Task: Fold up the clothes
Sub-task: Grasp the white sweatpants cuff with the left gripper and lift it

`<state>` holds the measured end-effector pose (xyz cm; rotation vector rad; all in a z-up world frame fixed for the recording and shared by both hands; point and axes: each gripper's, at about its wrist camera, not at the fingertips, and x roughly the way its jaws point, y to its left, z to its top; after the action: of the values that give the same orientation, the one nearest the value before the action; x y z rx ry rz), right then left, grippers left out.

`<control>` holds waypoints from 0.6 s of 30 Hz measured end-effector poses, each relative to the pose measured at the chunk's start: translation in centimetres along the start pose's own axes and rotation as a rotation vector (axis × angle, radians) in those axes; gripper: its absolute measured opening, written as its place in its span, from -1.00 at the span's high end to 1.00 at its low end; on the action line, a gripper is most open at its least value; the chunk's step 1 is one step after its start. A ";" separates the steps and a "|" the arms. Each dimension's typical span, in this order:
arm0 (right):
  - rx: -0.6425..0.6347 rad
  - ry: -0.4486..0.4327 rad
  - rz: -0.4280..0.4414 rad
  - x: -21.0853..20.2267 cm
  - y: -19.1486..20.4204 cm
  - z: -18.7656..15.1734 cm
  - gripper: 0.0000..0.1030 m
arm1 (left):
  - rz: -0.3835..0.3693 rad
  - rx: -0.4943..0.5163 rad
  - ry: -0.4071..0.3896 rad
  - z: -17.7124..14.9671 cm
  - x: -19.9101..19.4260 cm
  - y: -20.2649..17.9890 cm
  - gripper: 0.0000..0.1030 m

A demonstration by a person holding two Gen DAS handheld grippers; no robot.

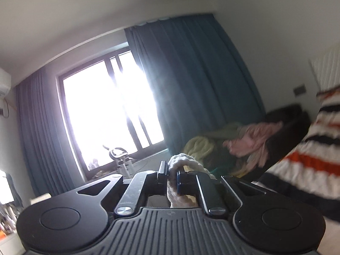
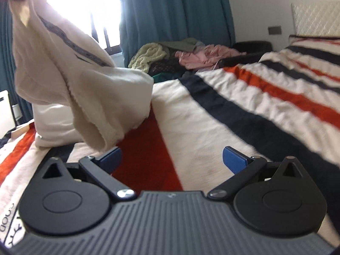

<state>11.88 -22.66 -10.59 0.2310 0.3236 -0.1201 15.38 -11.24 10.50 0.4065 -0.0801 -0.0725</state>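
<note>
Above the striped bed, we lift a cream knit garment.
Our left claw is pinched on a bunched edge of the cream garment, which hangs limp over the blanket; our right claw is spread and empty just below it. We judge it light, soft and floppy, best taken next at the dangling lower hem.

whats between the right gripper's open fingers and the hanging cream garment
Nothing but bare striped blanket, in the right wrist view. The right gripper is empty; the cream garment hangs at upper left.
</note>
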 end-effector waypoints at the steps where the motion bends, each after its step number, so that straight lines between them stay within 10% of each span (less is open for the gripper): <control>1: 0.001 -0.026 0.009 -1.2 -0.1 0.4 -1.00 | -0.008 -0.026 -0.008 0.5 -1.8 0.0 0.84; 5: -0.092 -0.048 0.005 -5.1 0.7 1.5 -1.00 | -0.038 -0.100 -0.033 0.4 -8.3 0.8 0.84; 18: -0.209 0.369 0.062 -2.8 3.0 -2.1 -0.80 | 0.030 -0.391 0.234 -11.8 -12.6 11.9 0.84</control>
<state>9.08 -18.99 -10.97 0.0539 0.6917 0.0191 4.62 5.40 3.62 0.0214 0.1579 -0.0093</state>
